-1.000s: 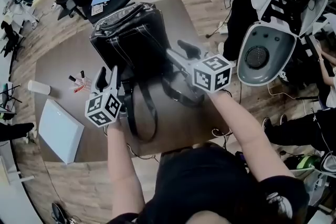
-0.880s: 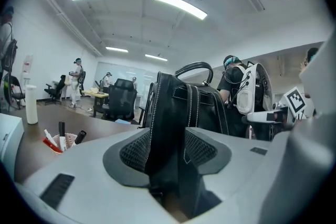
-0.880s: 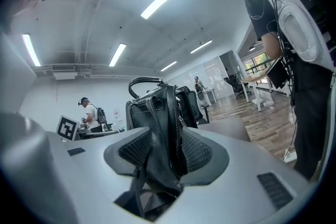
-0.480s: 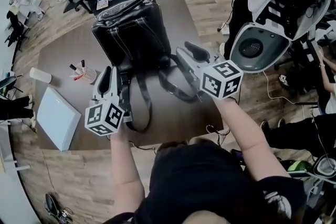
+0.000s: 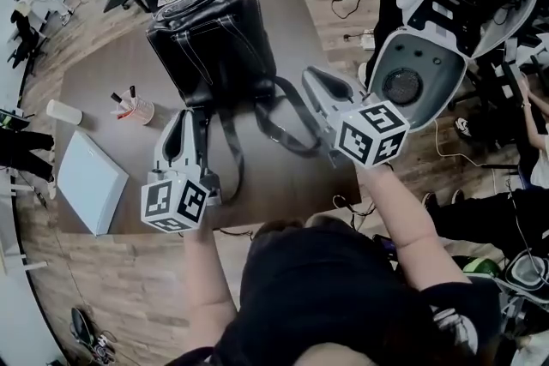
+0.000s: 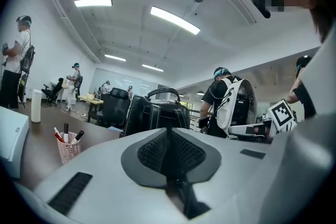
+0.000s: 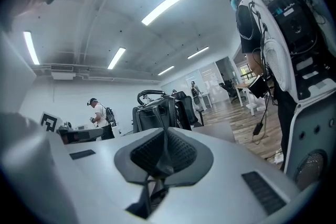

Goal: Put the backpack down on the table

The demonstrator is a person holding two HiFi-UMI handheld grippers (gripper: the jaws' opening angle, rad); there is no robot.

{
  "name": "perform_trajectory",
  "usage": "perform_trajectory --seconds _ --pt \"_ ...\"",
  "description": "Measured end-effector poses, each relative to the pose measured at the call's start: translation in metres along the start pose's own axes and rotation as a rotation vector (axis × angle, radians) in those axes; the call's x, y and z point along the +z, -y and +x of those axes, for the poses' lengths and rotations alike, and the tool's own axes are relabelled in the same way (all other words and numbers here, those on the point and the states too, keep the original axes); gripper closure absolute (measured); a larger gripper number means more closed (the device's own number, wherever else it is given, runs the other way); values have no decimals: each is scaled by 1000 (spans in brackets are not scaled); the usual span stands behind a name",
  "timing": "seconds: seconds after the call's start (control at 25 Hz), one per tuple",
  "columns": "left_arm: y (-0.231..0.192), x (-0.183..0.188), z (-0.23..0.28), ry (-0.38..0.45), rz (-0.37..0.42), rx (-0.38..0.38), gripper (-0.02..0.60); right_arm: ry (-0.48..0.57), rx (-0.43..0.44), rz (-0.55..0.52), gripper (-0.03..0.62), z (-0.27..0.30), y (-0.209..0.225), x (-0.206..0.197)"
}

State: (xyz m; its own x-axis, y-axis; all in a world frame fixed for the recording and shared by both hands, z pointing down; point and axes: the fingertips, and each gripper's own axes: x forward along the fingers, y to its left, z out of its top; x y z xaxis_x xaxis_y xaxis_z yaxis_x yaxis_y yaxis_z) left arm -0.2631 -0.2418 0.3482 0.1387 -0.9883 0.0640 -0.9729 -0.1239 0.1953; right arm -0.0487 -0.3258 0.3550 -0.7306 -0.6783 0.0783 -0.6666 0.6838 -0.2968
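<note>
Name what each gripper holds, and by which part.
Nothing. The left gripper is shut empty; the right gripper has just been closing, empty. The backpack stands free.

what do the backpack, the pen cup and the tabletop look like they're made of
Backpack: probably leather or faux leather; black, smooth, with glossy highlights and pale stitch lines.
Pen cup: pink open mesh, wire or plastic, cannot tell which.
Table: matte brown top, likely laminate; flat, even colour, no visible grain.
</note>
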Motion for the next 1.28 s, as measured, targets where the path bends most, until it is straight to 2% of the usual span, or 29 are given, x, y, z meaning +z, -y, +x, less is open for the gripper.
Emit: perform_trajectory --seconds 0.2,0.72,1.28 --pt "-2 -12 -9 -32 -3 27 537 -25 -22 3 576 -5 0 -10" --pt "-7 -30 -26 -95 -18 62 538 -91 -13 13 577 -10 -9 -30" --pt "-1 -41 -31 -118 -42 60 538 -117 -11 23 577 -17 -11 -42"
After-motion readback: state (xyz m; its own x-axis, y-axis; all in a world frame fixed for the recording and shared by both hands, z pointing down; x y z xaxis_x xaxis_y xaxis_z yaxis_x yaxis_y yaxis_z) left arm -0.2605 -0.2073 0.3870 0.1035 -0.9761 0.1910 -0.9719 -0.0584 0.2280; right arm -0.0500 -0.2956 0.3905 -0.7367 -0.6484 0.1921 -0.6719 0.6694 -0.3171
